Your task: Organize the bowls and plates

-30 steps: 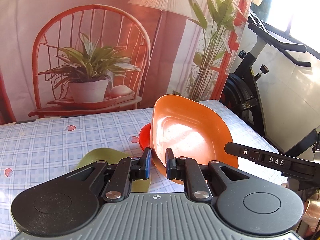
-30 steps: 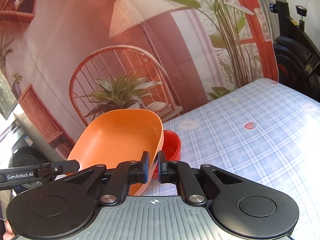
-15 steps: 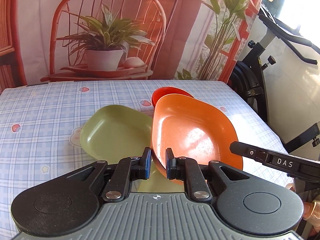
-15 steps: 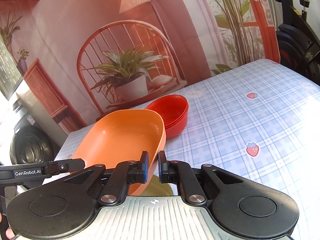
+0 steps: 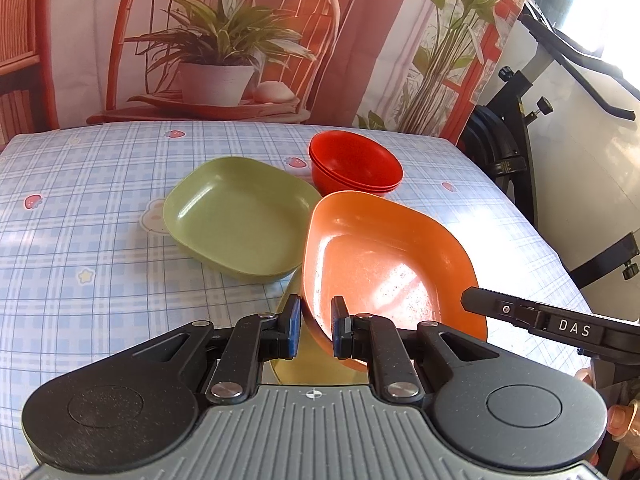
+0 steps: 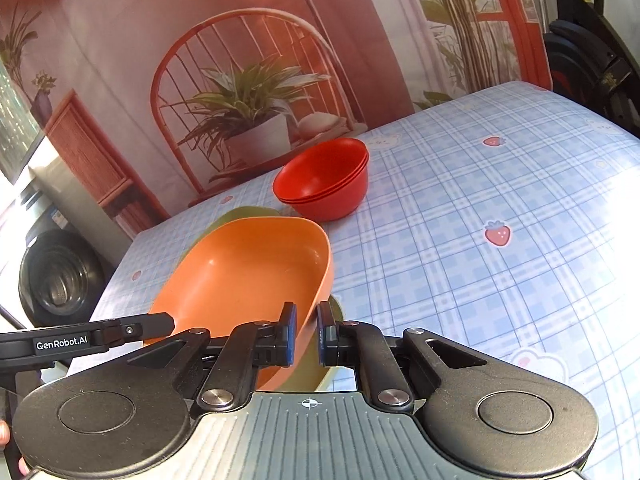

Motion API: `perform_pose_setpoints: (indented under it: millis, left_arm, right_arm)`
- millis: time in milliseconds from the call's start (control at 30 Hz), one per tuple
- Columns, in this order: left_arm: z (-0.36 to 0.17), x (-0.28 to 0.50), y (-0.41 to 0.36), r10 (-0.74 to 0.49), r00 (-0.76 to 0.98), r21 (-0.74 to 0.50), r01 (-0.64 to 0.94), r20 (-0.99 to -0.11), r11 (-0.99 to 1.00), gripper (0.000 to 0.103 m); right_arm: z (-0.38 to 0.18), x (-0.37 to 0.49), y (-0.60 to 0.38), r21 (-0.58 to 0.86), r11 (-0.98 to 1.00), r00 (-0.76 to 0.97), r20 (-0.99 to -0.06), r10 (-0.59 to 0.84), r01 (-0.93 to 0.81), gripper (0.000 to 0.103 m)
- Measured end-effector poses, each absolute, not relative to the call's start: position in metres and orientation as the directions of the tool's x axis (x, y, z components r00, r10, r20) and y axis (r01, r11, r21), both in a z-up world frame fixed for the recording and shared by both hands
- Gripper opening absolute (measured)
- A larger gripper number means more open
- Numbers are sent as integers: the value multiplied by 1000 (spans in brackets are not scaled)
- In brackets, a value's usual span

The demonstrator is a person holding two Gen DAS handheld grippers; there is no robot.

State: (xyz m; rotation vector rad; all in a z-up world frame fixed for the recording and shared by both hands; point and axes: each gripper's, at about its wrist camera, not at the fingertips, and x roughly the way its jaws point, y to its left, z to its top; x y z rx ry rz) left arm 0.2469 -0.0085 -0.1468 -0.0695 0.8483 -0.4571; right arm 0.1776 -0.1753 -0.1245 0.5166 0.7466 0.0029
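Left wrist view: left gripper point(image 5: 314, 330) pinches orange plate point(image 5: 384, 256) rim.
Right gripper point(image 6: 306, 334): clamps opposite rim, sharing load.
Likely target: green plate point(image 5: 236, 216).

We see a table covered in a blue checked cloth point(image 5: 80, 240) standing before a printed backdrop point(image 5: 224, 40) of a red chair and potted plant, an exercise bike point(image 5: 520, 140) beside it in bright sunlight, and a washing machine point(image 6: 56, 280).
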Motion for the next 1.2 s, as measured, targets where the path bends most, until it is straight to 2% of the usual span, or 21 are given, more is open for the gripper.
perform_pose_setpoints:
  millis: [400, 1100, 1200]
  left_arm:
    - [-158, 236, -15, -365, 592, -144, 387, -719, 911, 16]
    - [-167, 237, -14, -333, 585, -138, 353, -740, 925, 16]
    - [-166, 237, -13, -335, 588, -143, 349, -736, 926, 20]
  right_arm:
    - [-144, 166, -167, 458, 871, 702, -679, 216, 175, 11]
    - [-149, 163, -162, 441, 884, 696, -684, 219, 156, 13]
    - [-148, 164, -161, 435, 887, 696, -685, 215, 154, 15]
